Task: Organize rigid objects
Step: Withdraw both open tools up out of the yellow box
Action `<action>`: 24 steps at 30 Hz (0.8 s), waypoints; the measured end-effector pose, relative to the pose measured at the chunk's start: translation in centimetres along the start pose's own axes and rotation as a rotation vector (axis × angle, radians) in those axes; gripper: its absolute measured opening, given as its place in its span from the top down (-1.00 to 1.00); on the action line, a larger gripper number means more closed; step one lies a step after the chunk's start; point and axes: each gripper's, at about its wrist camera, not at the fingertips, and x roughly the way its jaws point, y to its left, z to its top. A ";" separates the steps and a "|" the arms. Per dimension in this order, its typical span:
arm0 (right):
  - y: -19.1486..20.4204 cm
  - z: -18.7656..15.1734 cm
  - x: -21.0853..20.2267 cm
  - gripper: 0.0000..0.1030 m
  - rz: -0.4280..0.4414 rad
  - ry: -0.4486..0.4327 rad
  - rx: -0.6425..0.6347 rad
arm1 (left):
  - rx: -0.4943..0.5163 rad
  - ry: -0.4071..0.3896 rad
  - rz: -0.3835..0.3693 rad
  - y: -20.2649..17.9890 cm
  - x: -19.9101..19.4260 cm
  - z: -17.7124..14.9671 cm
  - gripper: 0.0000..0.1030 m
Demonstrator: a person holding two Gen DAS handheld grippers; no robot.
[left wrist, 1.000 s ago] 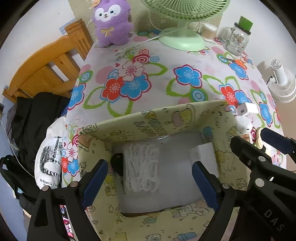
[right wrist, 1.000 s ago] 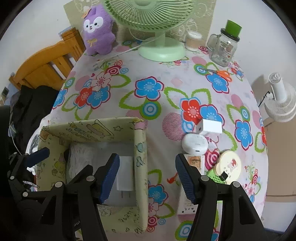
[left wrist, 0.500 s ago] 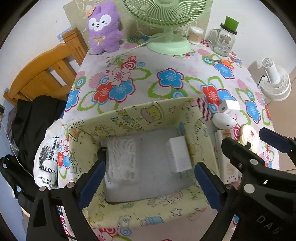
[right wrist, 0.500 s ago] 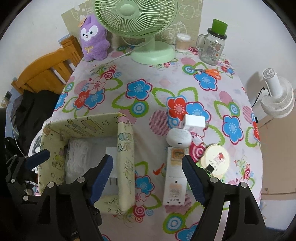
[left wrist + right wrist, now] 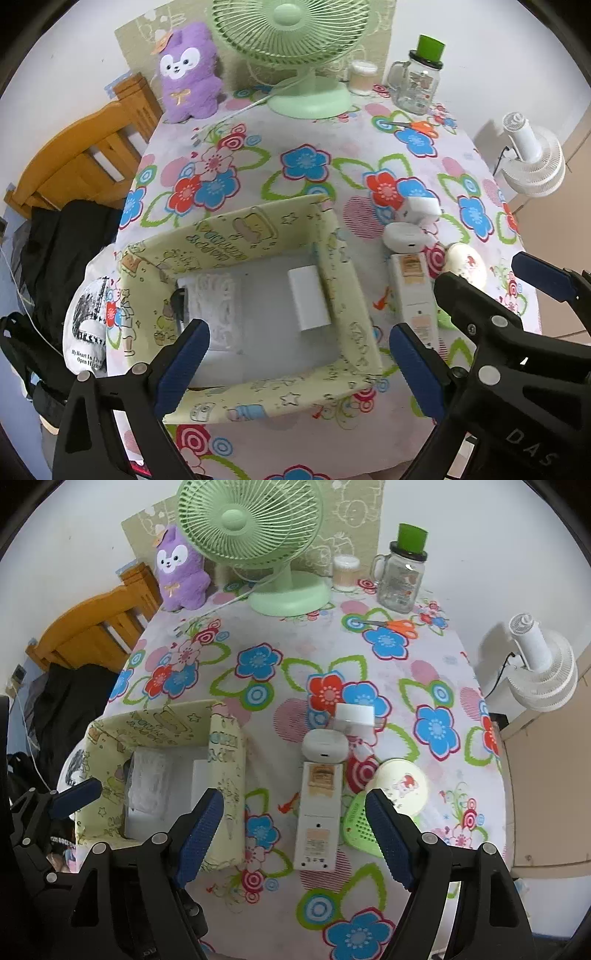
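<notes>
Left wrist view, left gripper released over storage box, right gripper released, empty

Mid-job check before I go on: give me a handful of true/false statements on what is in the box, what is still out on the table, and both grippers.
1. The white charger block lies inside the fabric box. True.
2. The long white remote-like device is in the box. False: it lies on the tablecloth to the right of the box.
3. The right gripper is shut on the round cream tin. False: its jaws stand open with nothing gripped; the tin rests on the table.
4. The left gripper is open and holds nothing. True.
5. The orange-handled scissors lie near the glass jar. True.
</notes>
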 end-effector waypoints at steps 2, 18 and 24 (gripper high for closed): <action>-0.5 -0.1 -0.3 -0.58 -0.002 -0.003 0.005 | 0.008 -0.004 -0.004 -0.6 -0.2 0.0 -0.92; -4.8 -0.9 -2.4 -0.58 -0.025 -0.036 0.041 | 0.064 -0.040 -0.026 -5.2 -1.4 0.4 -0.92; -6.2 -1.1 -2.7 -0.58 -0.022 -0.045 0.048 | 0.070 -0.050 -0.052 -6.6 -1.7 0.4 -0.92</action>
